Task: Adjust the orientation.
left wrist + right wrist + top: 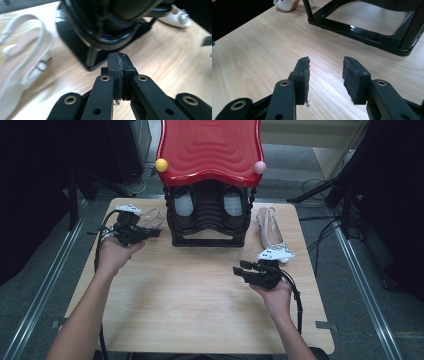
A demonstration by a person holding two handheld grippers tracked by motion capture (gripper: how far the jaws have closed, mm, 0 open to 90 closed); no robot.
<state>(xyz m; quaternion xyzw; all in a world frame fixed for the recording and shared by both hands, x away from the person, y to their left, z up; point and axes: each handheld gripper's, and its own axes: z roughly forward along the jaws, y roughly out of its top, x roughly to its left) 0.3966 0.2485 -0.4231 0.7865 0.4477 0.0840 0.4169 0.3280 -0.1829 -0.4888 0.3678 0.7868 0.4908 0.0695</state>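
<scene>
White sandal [151,216] beside the left claw [156,233], pressed together on nothing; right claw [239,270] gapes; a closed approach could shove the sandal against the shoe rack [210,227].

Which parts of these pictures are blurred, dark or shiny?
High view: the floor around the table is dark. Left gripper view: the sandal and the rack look soft, while the shut left gripper is sharp. Right gripper view: the rack base carries small glints, and the wood grain is clear.
</scene>
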